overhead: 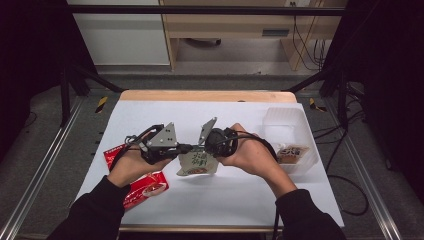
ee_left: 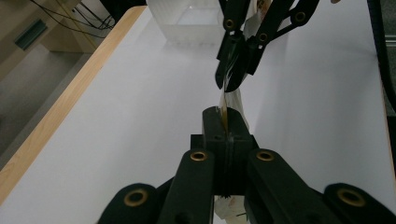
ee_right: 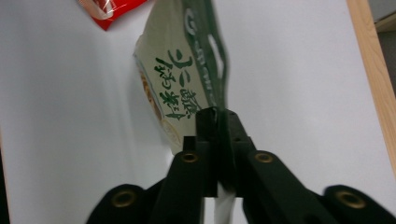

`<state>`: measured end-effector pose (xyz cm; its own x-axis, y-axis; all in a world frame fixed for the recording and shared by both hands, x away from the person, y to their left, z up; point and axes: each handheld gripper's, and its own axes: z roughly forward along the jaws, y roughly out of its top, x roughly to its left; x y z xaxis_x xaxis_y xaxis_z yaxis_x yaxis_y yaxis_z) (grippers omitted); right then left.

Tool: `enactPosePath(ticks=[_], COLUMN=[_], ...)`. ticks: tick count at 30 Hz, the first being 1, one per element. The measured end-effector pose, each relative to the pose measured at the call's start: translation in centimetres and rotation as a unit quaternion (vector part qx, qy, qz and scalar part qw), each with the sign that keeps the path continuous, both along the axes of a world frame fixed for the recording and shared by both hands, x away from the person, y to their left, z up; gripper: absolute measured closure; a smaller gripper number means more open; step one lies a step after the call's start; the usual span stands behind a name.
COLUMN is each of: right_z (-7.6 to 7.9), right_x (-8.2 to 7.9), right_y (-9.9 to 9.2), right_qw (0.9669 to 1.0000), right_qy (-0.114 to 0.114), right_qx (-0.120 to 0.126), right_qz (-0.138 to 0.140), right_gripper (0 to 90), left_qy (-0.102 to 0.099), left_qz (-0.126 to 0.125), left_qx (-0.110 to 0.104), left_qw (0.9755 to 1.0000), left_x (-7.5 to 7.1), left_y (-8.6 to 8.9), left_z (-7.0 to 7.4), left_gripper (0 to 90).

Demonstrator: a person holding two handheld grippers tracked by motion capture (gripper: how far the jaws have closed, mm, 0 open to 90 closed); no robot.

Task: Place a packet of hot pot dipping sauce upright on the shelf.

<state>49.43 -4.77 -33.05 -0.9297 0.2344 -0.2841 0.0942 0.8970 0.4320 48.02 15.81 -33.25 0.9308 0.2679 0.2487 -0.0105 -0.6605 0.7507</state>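
From the high view, a green-printed sachet hangs above the white counter, pinched at its top edge by both tools: the left hand-held gripper on one side, the right hand-held gripper on the other. A red packet lies near the sachet beneath the left forearm; a clear plastic tub stands well apart from it, beyond the right hand.

In the left gripper view, the left hand-held gripper is clamped on the sachet, the right hand-held gripper just past it, the tub behind.

In the right gripper view, the right hand-held gripper is clamped on the sachet, and the red packet lies beyond it.
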Motion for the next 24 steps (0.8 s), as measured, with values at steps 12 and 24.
enactPosePath(ticks=[12, 24], right_z=[0.2, 3.0], right_x=[0.4, 0.8], right_y=[-0.3, -2.2], right_qw=[0.9999, 0.9994], right_qy=[-0.001, -0.028], right_qx=[-0.01, 0.012], right_qz=[0.007, -0.014], right_gripper=[90.0, 90.0], left_qy=[0.003, 0.038], left_qz=[0.067, 0.187], left_qx=[-0.072, -0.099], left_qw=[0.9952, 0.9766], left_x=[-0.4, -0.1], left_y=[2.1, 7.2], left_z=[-1.0, -8.1], left_gripper=[35.6, 9.5])
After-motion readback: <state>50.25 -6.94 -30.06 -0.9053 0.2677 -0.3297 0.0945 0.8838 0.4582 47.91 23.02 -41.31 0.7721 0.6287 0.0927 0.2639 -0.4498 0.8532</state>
